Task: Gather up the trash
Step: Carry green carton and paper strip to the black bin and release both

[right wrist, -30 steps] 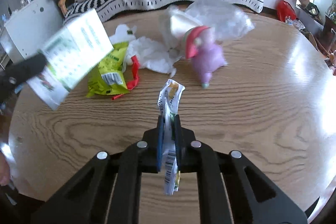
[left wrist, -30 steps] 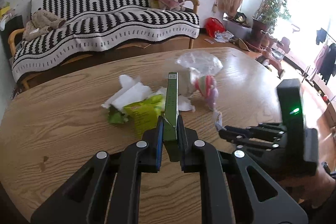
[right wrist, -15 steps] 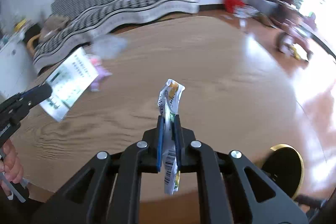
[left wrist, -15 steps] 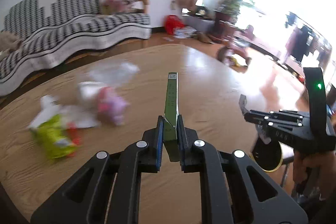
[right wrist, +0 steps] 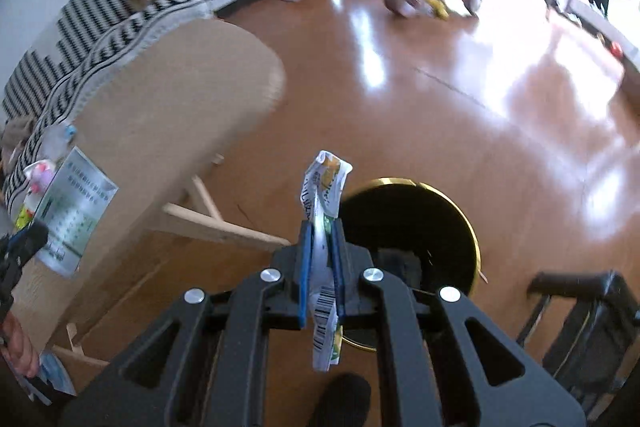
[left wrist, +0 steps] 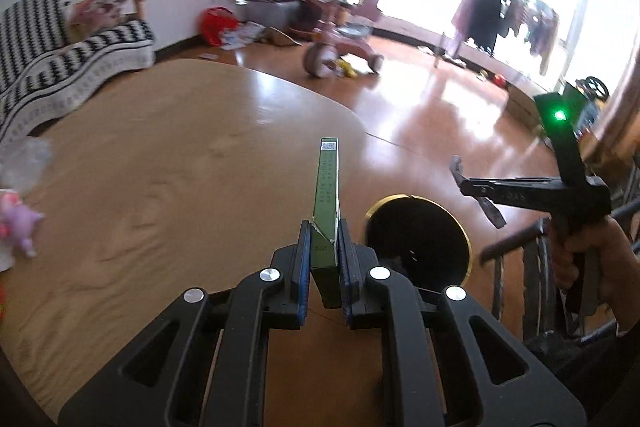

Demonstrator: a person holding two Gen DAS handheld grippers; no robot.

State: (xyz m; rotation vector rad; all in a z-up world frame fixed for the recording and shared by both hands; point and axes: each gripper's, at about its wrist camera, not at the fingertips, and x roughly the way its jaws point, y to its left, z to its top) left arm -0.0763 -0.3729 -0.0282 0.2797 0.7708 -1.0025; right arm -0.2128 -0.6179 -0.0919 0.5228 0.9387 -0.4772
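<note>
My left gripper (left wrist: pixel 323 227) is shut on a flat green carton (left wrist: pixel 328 187), held edge-on above the table's right edge. In the right wrist view the same carton (right wrist: pixel 74 211) shows its printed face at the left. My right gripper (right wrist: pixel 319 227) is shut on a crumpled white and yellow wrapper (right wrist: pixel 325 187) with a barcode, over the floor beside the table. A round black bin with a gold rim (right wrist: pixel 412 231) stands on the floor just beyond both grippers; its rim (left wrist: pixel 416 197) also shows in the left wrist view. The right gripper (left wrist: pixel 476 187) appears there, held by a hand (left wrist: pixel 588 251).
A wooden oval table (left wrist: pixel 160 163) holds a pink toy (left wrist: pixel 18 219) and plastic litter at its left. Table legs (right wrist: pixel 208 219) stand left of the bin. A dark chair (right wrist: pixel 580 319) is at the right. A striped sofa (left wrist: pixel 60 67) and a tricycle (left wrist: pixel 340 55) lie farther off.
Both grippers swung right, away from the trash pile on the table, to the table's edge and the floor bin. Each keeps hold of its item.
</note>
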